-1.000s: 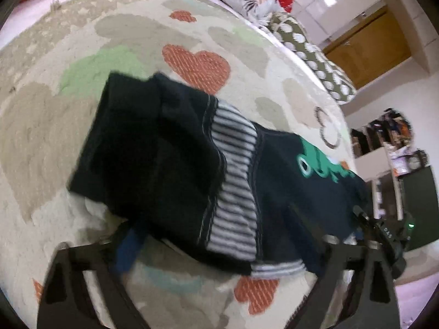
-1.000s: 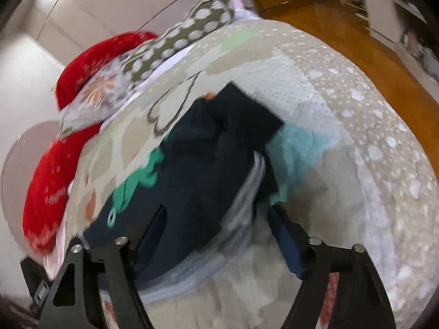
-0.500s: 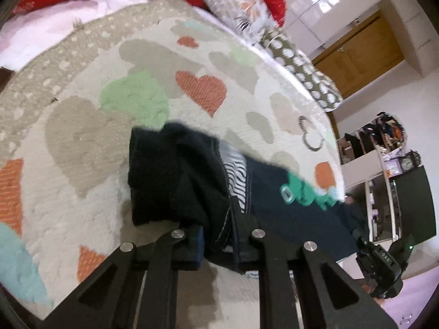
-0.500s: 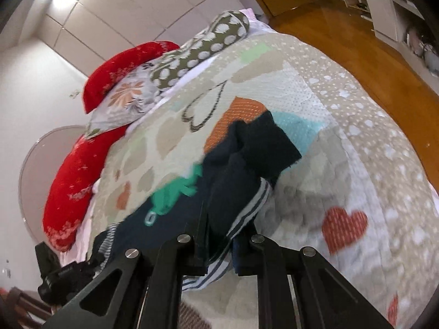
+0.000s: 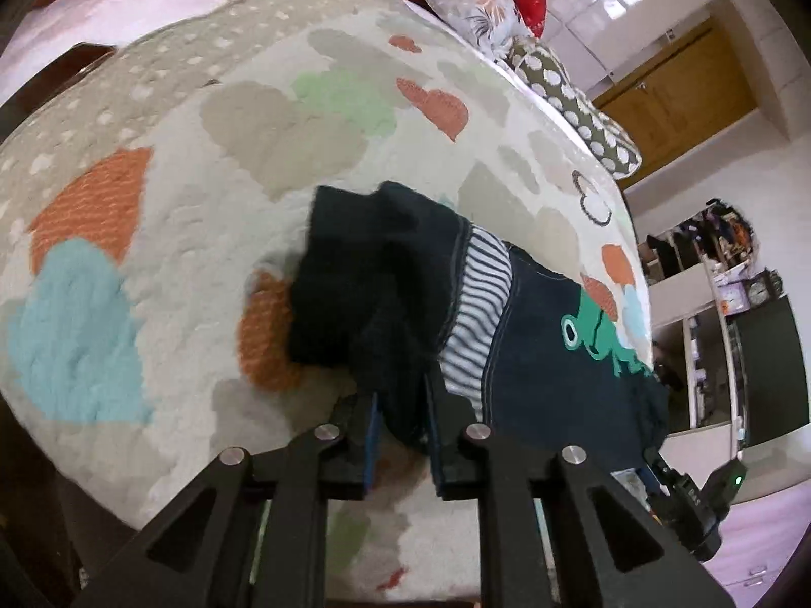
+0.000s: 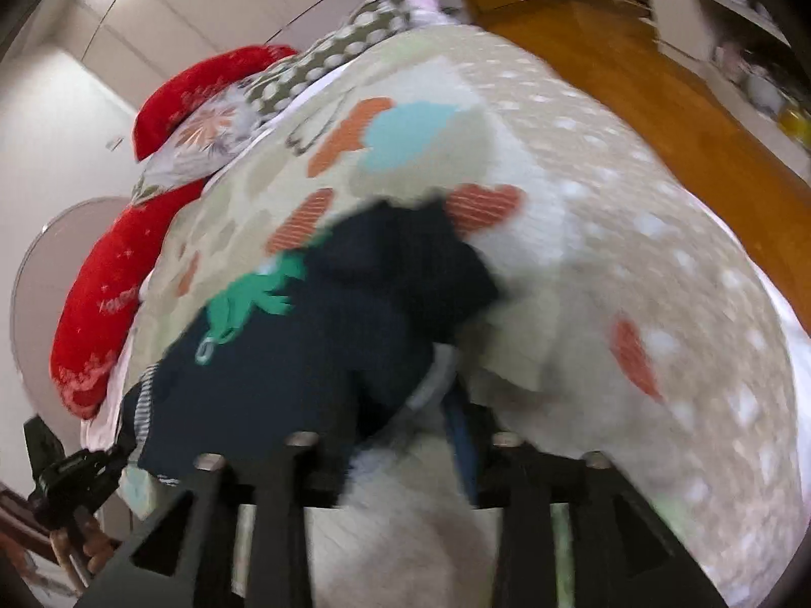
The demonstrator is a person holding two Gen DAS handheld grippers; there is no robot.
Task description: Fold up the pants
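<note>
Dark navy pants (image 5: 537, 349) with a grey-striped band and a green frog print lie bunched on the bed's heart-patterned blanket (image 5: 253, 116). My left gripper (image 5: 400, 410) is shut on a fold of the pants near the striped band. In the right wrist view the pants (image 6: 304, 344) hang blurred from my right gripper (image 6: 405, 425), whose jaws are closed on the other edge of the cloth. Each view shows the other gripper at the far end of the pants.
Red, floral and dotted pillows (image 5: 507, 5) lie along the head of the bed. The blanket (image 6: 633, 253) drops off at the bed's edge to a wooden floor (image 6: 659, 66). Shelves and a wooden door (image 5: 674, 96) stand beyond.
Both grippers went from open beside the pants to shut on them. They have since lifted and carried the cloth across the blanket; the right view is blurred from motion.
</note>
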